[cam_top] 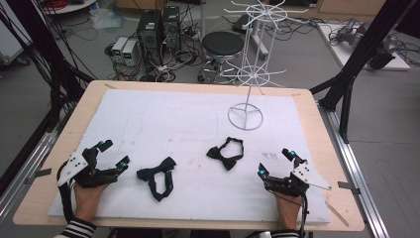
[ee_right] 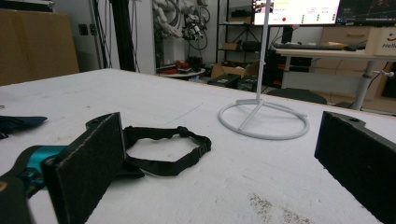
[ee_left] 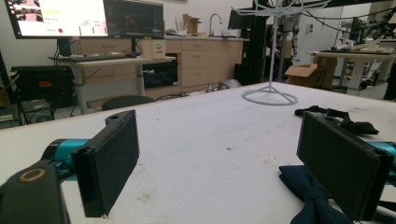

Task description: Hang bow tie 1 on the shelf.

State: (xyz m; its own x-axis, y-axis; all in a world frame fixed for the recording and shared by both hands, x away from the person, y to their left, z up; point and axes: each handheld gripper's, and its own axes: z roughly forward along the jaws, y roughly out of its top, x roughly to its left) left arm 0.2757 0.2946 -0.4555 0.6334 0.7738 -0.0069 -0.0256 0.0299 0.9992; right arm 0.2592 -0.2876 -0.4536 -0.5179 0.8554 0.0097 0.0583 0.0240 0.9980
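Two bow ties lie on the white mat [cam_top: 173, 124]. A dark navy bow tie [cam_top: 156, 176] with its strap rests near the front, just right of my left gripper [cam_top: 114, 153], which is open and empty. A black bow tie [cam_top: 225, 152] with a looped strap lies mid-mat, left of my right gripper [cam_top: 276, 162], also open and empty. In the left gripper view the navy bow tie [ee_left: 310, 198] sits by the right jaw, with the black one [ee_left: 341, 120] farther off. In the right gripper view the black bow tie's strap [ee_right: 168, 149] lies behind the left jaw.
A white wire display stand [cam_top: 252, 59] rises from a ring base [cam_top: 245, 117] at the back right of the mat. Its base shows in both gripper views [ee_left: 270, 97] [ee_right: 264, 122]. Computers, a stool [cam_top: 223, 44] and cables sit on the floor beyond the table.
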